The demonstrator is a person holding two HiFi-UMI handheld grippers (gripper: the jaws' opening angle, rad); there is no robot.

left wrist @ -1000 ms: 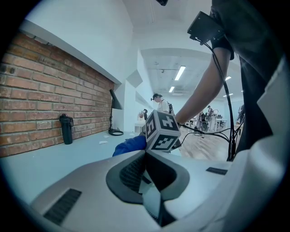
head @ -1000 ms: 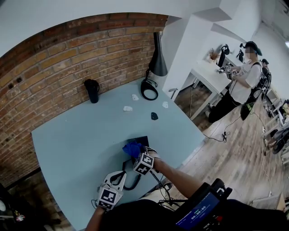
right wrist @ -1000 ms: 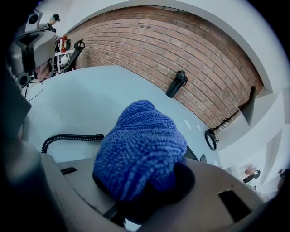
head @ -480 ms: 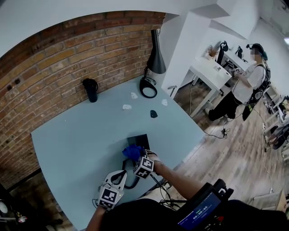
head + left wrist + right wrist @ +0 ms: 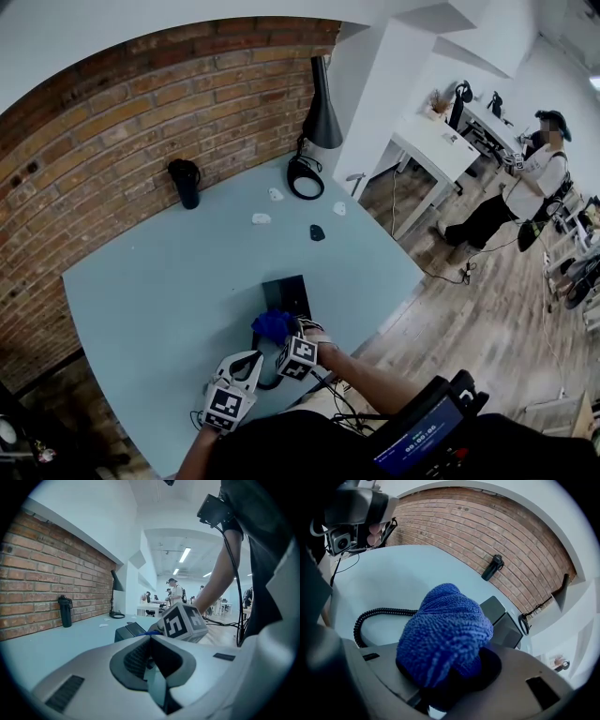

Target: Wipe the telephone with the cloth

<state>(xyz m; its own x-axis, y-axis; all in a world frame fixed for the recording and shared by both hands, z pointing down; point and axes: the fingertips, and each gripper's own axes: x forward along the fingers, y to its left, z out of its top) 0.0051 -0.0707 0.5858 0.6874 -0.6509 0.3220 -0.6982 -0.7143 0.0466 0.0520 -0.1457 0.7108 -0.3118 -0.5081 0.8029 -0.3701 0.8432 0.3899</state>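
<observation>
One nubby cloth [image 5: 445, 630], boxy telephone [image 5: 284, 292]

My left gripper [image 5: 246, 364] and right gripper [image 5: 279, 334] are built alike: smooth, pale grey shells with rounded edges. Each carries a marker cube [image 5: 225, 408] faced with black-and-white squares. Looking along the left one, I see black ribbed pads [image 5: 136, 658] set in a dark hollow of the shell. Narrow black slots [image 5: 65, 693] are sunk into the grey on either side. The right gripper's shell has the same dark hollow and a square black slot. The person carrying the rig wears a black top [image 5: 281, 455]. Thin black cables [image 5: 330, 386] trail by the right forearm. A black chest device [image 5: 417, 436] shows a small blue-lit screen with pale digits.
</observation>
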